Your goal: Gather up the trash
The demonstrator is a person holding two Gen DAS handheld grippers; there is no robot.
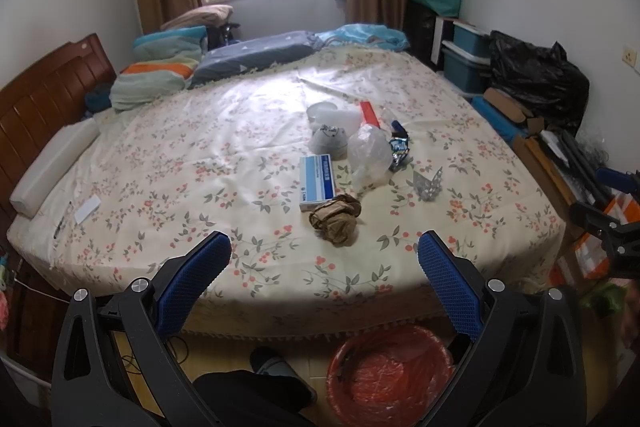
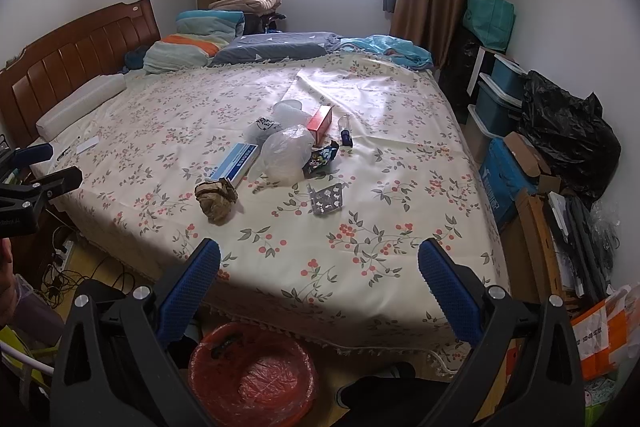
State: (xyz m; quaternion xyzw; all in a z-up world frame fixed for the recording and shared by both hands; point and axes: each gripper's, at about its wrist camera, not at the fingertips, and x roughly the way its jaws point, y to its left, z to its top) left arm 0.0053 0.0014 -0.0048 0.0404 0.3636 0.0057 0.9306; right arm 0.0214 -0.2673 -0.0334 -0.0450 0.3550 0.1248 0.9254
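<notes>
Both the left gripper (image 1: 324, 251) and right gripper (image 2: 319, 259) hang spread wide and empty above the bed's near edge; the trash sits mid-bed, crumpled brown paper (image 1: 335, 221) nearest; a loose pinch could drop it short of the red-lined bin (image 1: 390, 371); the blister pack (image 2: 327, 199) lies flat, likely to slip.

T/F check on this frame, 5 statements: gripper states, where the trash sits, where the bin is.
1. Both grippers, left and right, are open and empty. True.
2. The crumpled brown paper is already in the red bin. False: it lies on the bed sheet, beside the blue-and-white box.
3. The bin stands on the floor at the foot of the bed. True.
4. The foil blister pack lies under the clear plastic bag. False: it lies apart, nearer the bed's edge.
5. The curtains cover the window. False: they're drawn aside.
</notes>
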